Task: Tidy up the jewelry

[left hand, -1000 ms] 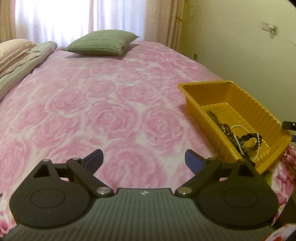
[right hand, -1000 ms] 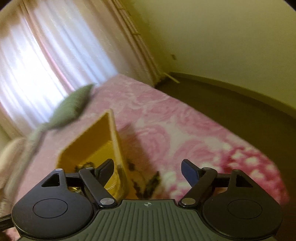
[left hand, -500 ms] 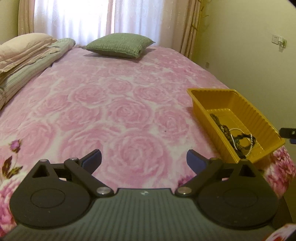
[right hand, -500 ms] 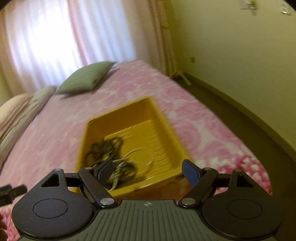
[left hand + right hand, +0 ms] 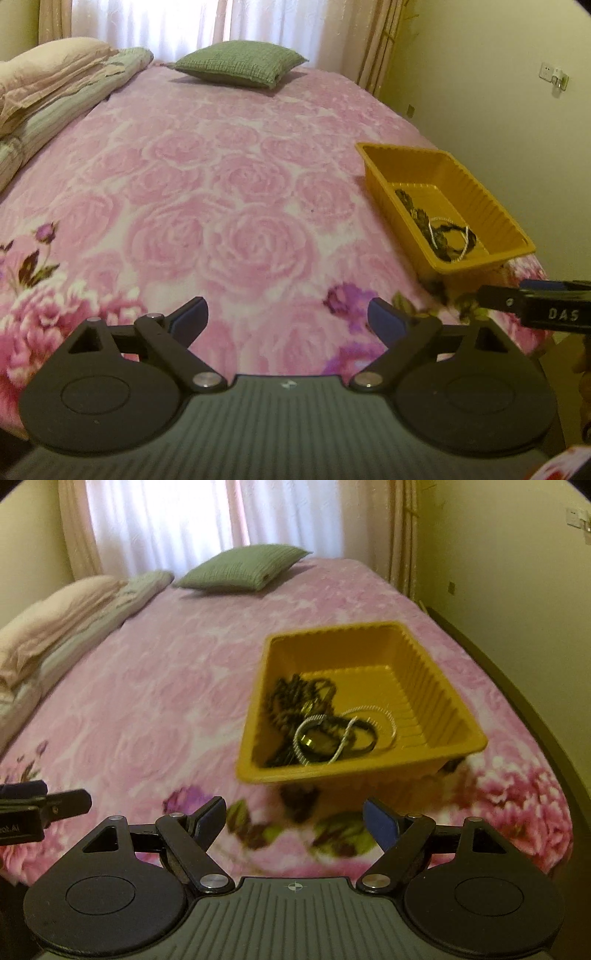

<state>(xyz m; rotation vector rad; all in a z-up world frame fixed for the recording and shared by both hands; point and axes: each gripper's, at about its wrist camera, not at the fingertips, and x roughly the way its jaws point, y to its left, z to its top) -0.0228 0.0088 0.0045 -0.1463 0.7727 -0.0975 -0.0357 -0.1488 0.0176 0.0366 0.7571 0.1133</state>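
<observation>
The left gripper (image 5: pixel 288 317) sits nearest the camera, its blue-tipped fingers (image 5: pixel 192 317) spread wide with nothing between them, over the flowered bedspread (image 5: pixel 236 206). The right gripper (image 5: pixel 293 816) is likewise spread and empty, hanging above the near edge of the bed, just short of the tray (image 5: pixel 436 686). In the left view a bit of the right gripper's body shows at the right edge, nearer the camera than the tray.

The yellow tray lies on the bedspread near the bed's right edge, close to its near corner. Inside it the jewelry (image 5: pixel 317 723) is heaped against the tray's left and near walls: dark beaded strands tangled with a pale string and a silvery band. The far right part of the tray floor is bare. The right view is slightly blurred, so single pieces are hard to tell apart.

Beyond the tray, at the head of the bed, a green cushion (image 5: pixel 240 62) lies on the spread. Left of the tray, across the bed, folded bedding (image 5: pixel 55 88) is stacked along the far left side. Behind the cushion hang curtains (image 5: pixel 177 22).
</observation>
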